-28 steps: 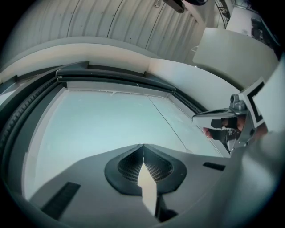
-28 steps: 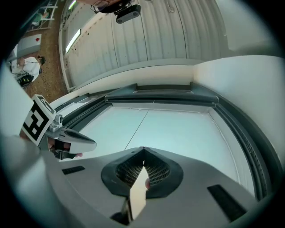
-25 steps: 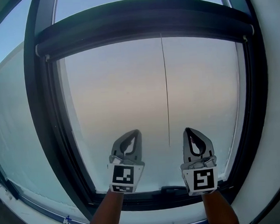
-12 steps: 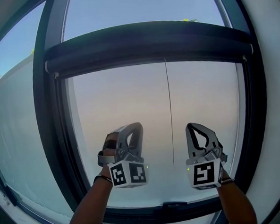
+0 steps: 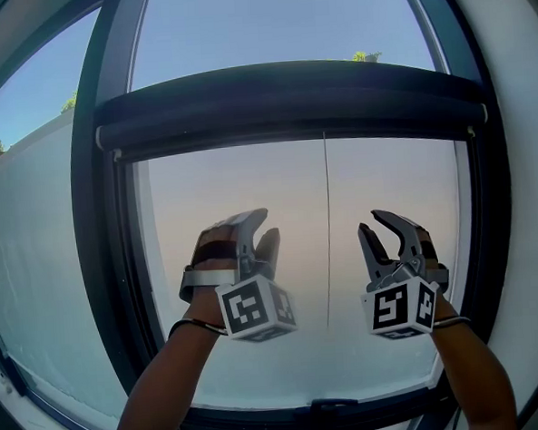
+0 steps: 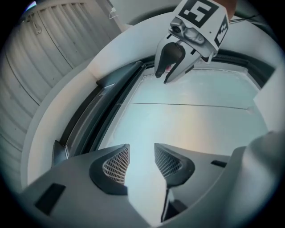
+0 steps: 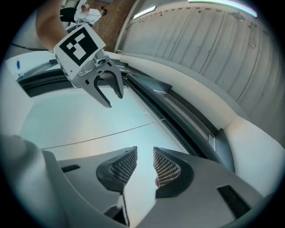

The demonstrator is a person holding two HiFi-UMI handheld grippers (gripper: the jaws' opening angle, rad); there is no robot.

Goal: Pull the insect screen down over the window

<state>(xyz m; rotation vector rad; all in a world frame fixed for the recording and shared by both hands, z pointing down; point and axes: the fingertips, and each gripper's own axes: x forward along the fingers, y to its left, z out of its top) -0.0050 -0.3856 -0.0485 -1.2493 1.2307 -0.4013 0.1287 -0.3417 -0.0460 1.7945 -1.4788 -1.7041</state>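
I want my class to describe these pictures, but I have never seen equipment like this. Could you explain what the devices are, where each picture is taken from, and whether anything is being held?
A person holds a two-jaw clamp in each hand: the left gripper and the right gripper. The cubes with black-and-white squares are parts of them. The head view comes from a camera on the person's head and faces a window. A dark bar runs across its upper part, and a thin cord hangs from it between the grippers. The two gripper views come from cameras riding on each gripper, looking along its own jaws; each also catches the opposite gripper farther off. Both pairs of jaws are opening with nothing between them, so nothing is held. Neither gripper touches the cord or the bar.
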